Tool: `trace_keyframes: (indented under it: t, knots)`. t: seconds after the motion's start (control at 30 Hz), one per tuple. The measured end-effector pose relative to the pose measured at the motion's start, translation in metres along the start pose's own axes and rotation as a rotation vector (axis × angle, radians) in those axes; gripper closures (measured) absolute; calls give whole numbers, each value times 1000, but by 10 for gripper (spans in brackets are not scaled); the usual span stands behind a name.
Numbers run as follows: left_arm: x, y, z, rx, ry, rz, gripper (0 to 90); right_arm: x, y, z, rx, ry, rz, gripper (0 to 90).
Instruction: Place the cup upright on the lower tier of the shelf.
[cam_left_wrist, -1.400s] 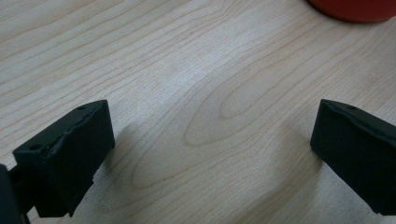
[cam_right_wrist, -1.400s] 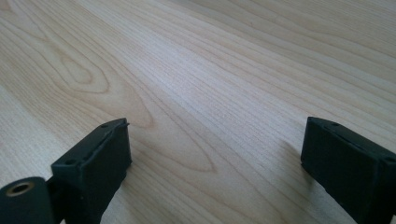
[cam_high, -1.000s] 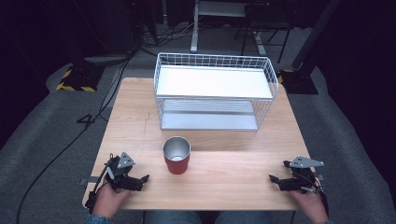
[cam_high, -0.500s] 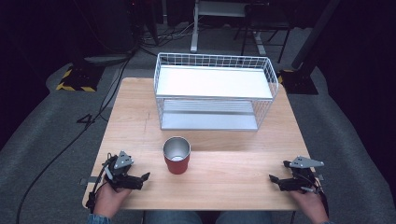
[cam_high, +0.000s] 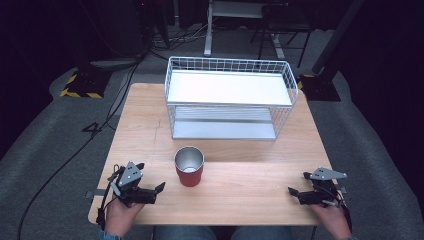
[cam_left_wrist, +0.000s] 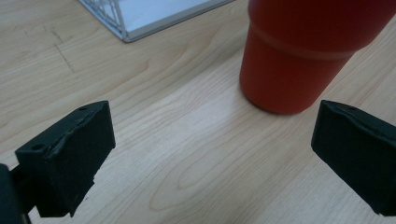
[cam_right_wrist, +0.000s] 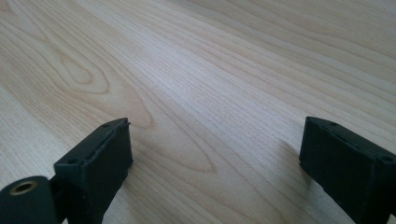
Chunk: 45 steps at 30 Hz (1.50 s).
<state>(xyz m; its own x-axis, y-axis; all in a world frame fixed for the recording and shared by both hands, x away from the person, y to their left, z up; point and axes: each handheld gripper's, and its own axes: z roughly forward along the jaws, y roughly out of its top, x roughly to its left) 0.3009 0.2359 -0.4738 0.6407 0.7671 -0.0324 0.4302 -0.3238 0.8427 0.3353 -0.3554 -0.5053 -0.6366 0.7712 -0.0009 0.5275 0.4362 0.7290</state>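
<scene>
Clearly the work in hand is a reach for the red cup (cam_high: 189, 167), which stands upright on the wooden table (cam_high: 250, 200), in front of the white wire basket (cam_high: 230, 97) and apart from it.

Furthest left, the left gripper (cam_high: 155, 192) lies low over the near table edge, jaws spread wide with nothing between them. In the left gripper view the cup (cam_left_wrist: 303, 56) sits ahead and toward the right jaw, so it is not centred in the opening. To do this well, I judge the hand should swing a little to bring the cup's body midway between the jaws before sliding forward, keep the jaws level, and close on the lower, narrower part below the raised band rather than on the metal rim, so the cup does not tip.

Far to the right, the right gripper (cam_high: 295, 192) rests near the table's other front corner, well apart from the cup, its jaws wide over bare wood.
</scene>
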Motion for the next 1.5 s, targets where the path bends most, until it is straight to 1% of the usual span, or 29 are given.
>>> trace_keyframes:
  t: [0.03,0.17,0.2,0.23,0.3,0.43,0.47,0.5,0.53,0.57,0.6,0.63,0.67,0.7,0.73,0.93,0.97,1.03,1.13,1.2,1.23,1.3,1.37,1.43,1.47,1.5]
  knots:
    - [-3,1,1,-13,-14,-13,1,0,0,0,0,-1,0,93]
    - [-6,3,1,-31,-23,3,1,0,0,0,0,0,0,94]
    - [-9,3,2,-44,-29,-7,1,0,0,0,0,0,0,94]
    - [-11,5,2,-58,-34,-9,1,0,0,0,0,0,0,94]
    - [-12,5,2,-67,-38,-6,1,0,0,0,0,0,0,94]
    - [-16,7,2,-102,-56,-26,0,0,0,0,0,0,0,94]
    - [-16,7,2,-108,-57,-20,0,0,0,0,0,0,0,93]
    - [-18,7,3,-117,-62,-29,0,0,0,0,0,0,0,93]
    - [-20,8,4,-134,-65,-26,0,0,0,0,0,0,0,94]
    - [-20,8,4,-134,-65,-26,0,0,0,0,0,0,0,94]
    - [-22,9,5,-147,-75,-40,0,0,0,0,0,0,0,94]
    - [-22,9,6,-152,-74,-35,0,0,0,0,0,0,0,94]
    - [-26,10,9,-166,-85,-40,0,0,0,0,0,0,0,93]
    - [-26,10,9,-166,-85,-40,0,0,0,0,0,0,0,93]
    - [-29,12,12,-176,-93,-34,0,0,0,0,0,0,0,93]
    - [-35,16,19,-186,-112,-29,0,0,0,0,0,0,0,94]
    - [-36,17,21,-184,-113,-22,0,0,0,0,0,0,0,94]
    - [-37,18,24,-186,-119,-24,0,0,0,0,0,0,0,93]
    - [-40,20,30,-188,-132,-33,0,0,0,0,0,0,0,93]
    - [-42,21,35,-191,-131,-41,0,0,0,0,0,0,0,93]
    - [-42,21,35,-191,-131,-41,0,0,0,0,0,0,0,93]
    - [-43,21,39,-207,-134,-62,0,0,0,0,0,0,0,94]
    - [-43,21,43,-209,-138,-76,0,0,0,0,0,0,0,93]
    - [-45,21,46,-211,-131,-76,0,0,0,0,0,0,0,93]
    - [-46,22,47,-206,-133,-68,0,0,0,0,0,0,0,94]
    - [-47,21,49,-206,-132,-73,0,0,0,0,0,0,0,94]
